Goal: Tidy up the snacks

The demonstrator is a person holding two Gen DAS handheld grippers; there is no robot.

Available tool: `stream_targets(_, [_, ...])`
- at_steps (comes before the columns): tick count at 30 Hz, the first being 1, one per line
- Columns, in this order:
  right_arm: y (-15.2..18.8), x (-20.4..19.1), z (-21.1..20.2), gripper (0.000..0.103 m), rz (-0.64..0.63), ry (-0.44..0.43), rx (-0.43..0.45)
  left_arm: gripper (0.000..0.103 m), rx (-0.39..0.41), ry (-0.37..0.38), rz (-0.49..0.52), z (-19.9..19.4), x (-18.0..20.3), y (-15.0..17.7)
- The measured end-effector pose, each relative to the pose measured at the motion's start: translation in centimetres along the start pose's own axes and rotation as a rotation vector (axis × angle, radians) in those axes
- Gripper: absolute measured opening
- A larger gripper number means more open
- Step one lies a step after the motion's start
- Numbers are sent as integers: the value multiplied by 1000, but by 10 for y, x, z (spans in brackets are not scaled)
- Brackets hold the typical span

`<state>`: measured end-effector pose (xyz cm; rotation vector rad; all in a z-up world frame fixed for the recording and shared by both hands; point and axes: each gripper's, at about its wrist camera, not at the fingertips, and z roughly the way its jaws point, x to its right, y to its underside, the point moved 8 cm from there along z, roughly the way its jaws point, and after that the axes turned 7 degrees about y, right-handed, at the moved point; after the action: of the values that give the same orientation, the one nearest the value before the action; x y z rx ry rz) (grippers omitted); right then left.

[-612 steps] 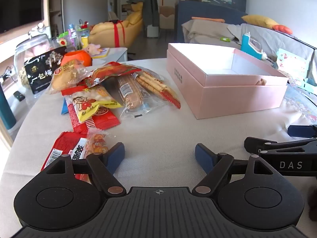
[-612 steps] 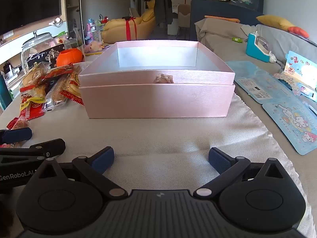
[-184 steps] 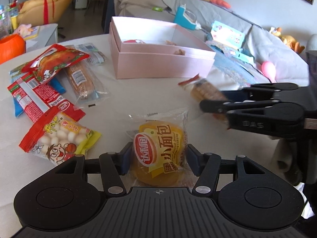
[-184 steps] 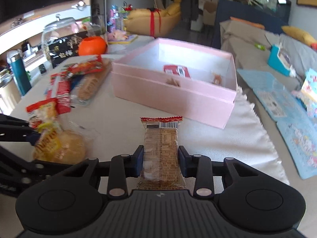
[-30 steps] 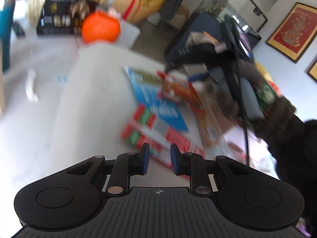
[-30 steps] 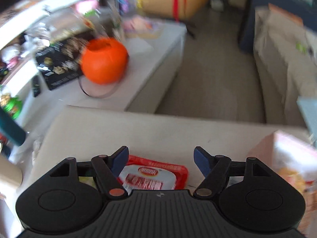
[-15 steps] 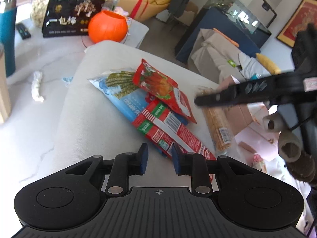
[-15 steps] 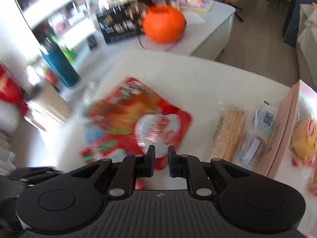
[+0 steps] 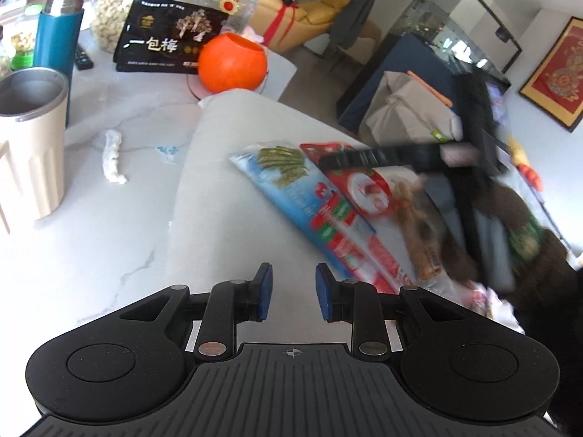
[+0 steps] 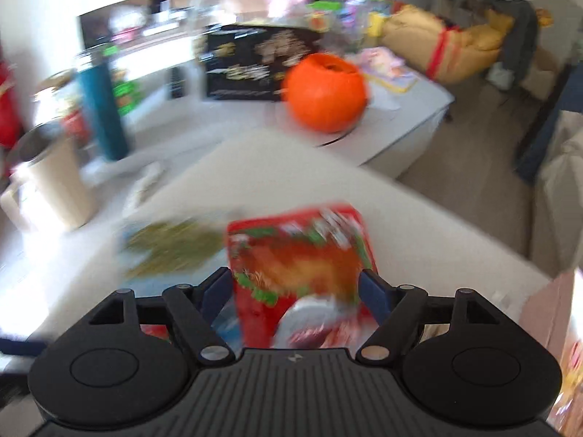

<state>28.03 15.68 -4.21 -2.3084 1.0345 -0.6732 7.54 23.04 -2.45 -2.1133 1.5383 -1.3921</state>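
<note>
Several snack packs lie on the grey table cloth (image 9: 226, 196): a blue green-bean pack (image 9: 288, 178), a long red-and-green pack (image 9: 349, 244), a clear biscuit pack (image 9: 419, 240) and a red chicken-picture pack (image 10: 298, 266). My left gripper (image 9: 290, 291) is narrowly open and empty, above bare cloth left of the packs. My right gripper (image 10: 297, 291) is open, its fingers (image 10: 373, 291) either side of the red chicken pack, which lies on the pile. It also shows blurred in the left wrist view (image 9: 382, 154). A corner of the pink box (image 10: 546, 313) shows at right.
Beyond the cloth's left edge stand a beige tumbler (image 9: 29, 142), a teal bottle (image 9: 58, 36), an orange pumpkin bowl (image 9: 231, 62), a black plum bag (image 9: 171, 36) and a glass jar (image 9: 113, 11). A crumpled tissue (image 9: 113, 160) lies on the marble top.
My right gripper has opened wide and come down over the red chicken pack. My left gripper has opened slightly and drifted left, away from the packs.
</note>
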Motion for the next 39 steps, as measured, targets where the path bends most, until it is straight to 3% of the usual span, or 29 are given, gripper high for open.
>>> stream_targets(2, [-9, 21, 22, 78, 99, 1, -56, 29, 2, 21, -9, 0, -1, 3])
stream_targets(5, [-12, 49, 45, 87, 301, -107, -130, 29, -2, 45, -25, 3, 0, 4])
stream_targets(7, [-12, 54, 44, 87, 337, -134, -134, 29, -8, 52, -23, 5, 2, 5])
stream_targets(10, [-2, 46, 35, 87, 282, -108, -168, 29, -6, 57, -17, 7, 6, 6])
stream_targets(13, [12, 31, 21, 87, 200, -134, -184, 29, -12, 62, -15, 11, 11, 7])
stream_targets(17, [19, 10, 17, 87, 104, -38, -141, 29, -31, 66, -1, 13, 19, 12])
stream_targets(20, [14, 8, 11, 70, 101, -40, -150, 29, -41, 48, 12, 10, 21, 14])
stream_targets(21, [12, 8, 4, 57, 97, -38, -139, 29, -45, 40, 12, 9, 21, 15])
stream_targets(23, [14, 11, -11, 46, 103, -49, -142, 29, -51, 32, 0, 9, 20, 18])
stream_targets(24, [16, 13, -18, 35, 110, -65, -142, 29, -54, 32, -7, 9, 20, 19])
stream_targets(32, [76, 22, -101, 15, 148, -188, -107, 29, -65, 64, 64, 9, 60, 19])
stream_targets(33, [86, 25, -111, 3, 171, -210, -105, 29, -67, 65, 79, 10, 67, 19])
stream_targets(36, [118, 36, -134, 3, 261, -274, -119, 29, -84, 66, 138, 20, 86, 19])
stream_targets(39, [149, 46, -148, 9, 297, -244, -106, 29, -123, 59, 218, 36, 104, 25])
